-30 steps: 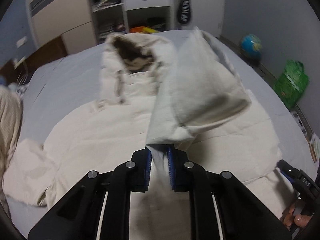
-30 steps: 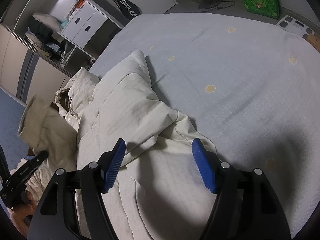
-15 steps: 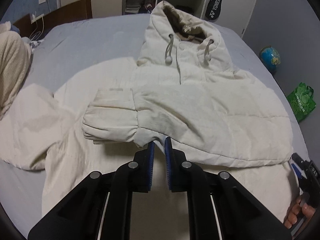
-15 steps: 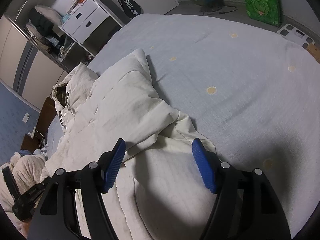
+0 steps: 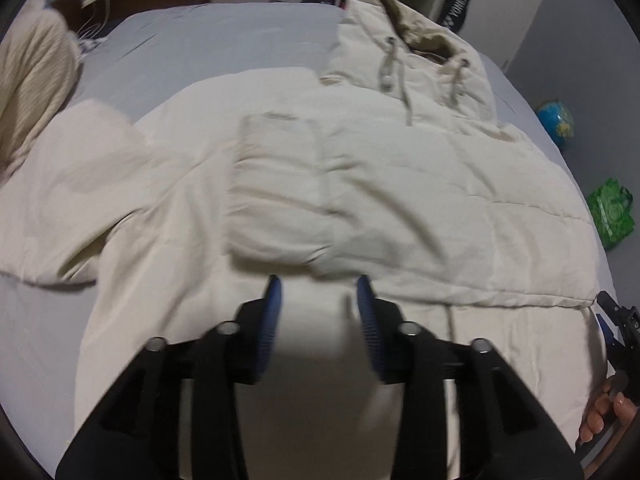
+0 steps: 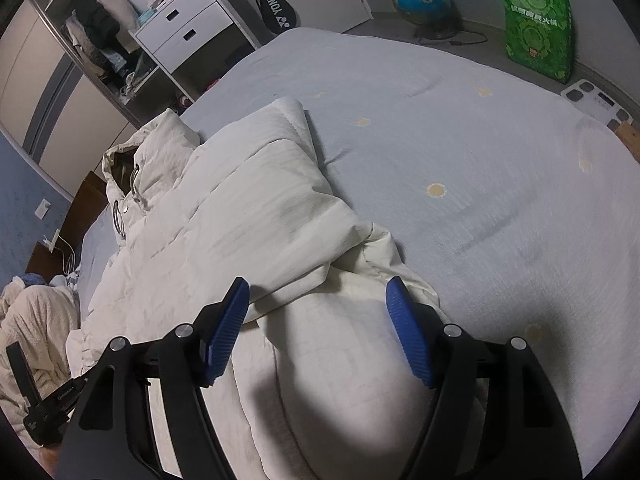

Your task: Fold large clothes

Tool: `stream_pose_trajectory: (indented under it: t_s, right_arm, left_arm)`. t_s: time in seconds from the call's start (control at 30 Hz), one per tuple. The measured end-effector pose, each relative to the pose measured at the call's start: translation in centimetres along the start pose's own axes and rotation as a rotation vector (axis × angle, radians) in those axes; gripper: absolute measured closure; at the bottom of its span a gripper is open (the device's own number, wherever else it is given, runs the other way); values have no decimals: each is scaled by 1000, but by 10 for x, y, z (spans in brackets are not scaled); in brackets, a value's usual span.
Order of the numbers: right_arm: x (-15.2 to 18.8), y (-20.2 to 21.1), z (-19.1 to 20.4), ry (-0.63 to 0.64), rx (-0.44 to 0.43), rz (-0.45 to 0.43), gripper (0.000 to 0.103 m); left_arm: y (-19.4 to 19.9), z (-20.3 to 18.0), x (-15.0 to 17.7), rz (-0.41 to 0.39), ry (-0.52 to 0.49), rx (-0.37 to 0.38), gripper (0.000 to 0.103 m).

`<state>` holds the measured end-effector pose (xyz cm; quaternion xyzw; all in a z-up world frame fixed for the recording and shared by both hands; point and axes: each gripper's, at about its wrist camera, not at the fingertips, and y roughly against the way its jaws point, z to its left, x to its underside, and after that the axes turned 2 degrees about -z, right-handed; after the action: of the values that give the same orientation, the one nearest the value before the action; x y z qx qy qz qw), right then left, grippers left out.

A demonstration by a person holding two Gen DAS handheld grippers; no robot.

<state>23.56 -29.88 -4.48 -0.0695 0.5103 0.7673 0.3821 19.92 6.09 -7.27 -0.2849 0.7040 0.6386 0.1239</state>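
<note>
now that the left gripper (image 5: 318,300) has let go, its blue fingers (image 5: 272,312) stand spread apart with nothing between them, where half a second ago they were pressed together on the cuff of the right sleeve (image 5: 280,196). that sleeve lies folded across the chest of the cream hooded jacket (image 5: 440,200), its cuff just ahead of the left gripper's fingertips. the jacket is spread face up over the middle of the grey bed (image 6: 480,140), hood (image 5: 412,40) pointing to the far edge near the wardrobe. the other sleeve (image 5: 68,184) is spread out flat toward the bed's left edge, beside a fuzzy beige blanket (image 5: 32,80).

the right gripper (image 6: 320,320) hovers wide open, as it did a second ago, over the jacket's right side, where the fabric is doubled over near the hem, holding nothing.

judging by this, the first sleeve fold is done; the spread sleeve likely comes next, then the body. the puffy fabric may spring back open.
</note>
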Motion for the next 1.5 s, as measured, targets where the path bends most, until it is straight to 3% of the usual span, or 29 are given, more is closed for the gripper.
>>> stream_pose_trajectory:
  t_s: [0.07,0.13,0.23,0.3,0.4,0.6,0.77,1.03,1.2,1.27,1.5]
  right_arm:
    - [0,1,2,11,0,0,35]
    - [0,1,4,26,4,1,35]
    - [2,2,8,47,8,0,35]
    - [4,3,12,66,12,-2,35]
    - [6,7,20,104,9,-9,35]
    - [13,14,31,163,9,6,35]
    - [19,24,38,186,-3,14,34]
    - [25,38,40,189,2,1,33]
    - [29,50,43,198,-8,-20,33]
    - [31,52,44,201,-15,-14,33]
    - [33,52,45,202,-4,-1,33]
  left_arm:
    - [4,13,4,7,9,15,62]
    - [12,27,9,-1,10,0,51]
    - [26,46,16,-16,43,1,45]
    - [40,57,21,-37,83,13,30]
    - [58,71,25,-65,147,26,17]
    - [75,95,21,-78,253,50,10]
    - [89,132,14,-110,362,64,9]
    - [96,238,13,-144,492,-100,9]
    - [87,298,24,-110,588,-177,22]
    - [84,314,26,-99,622,-175,28]
    - [68,357,36,-94,791,-112,29]
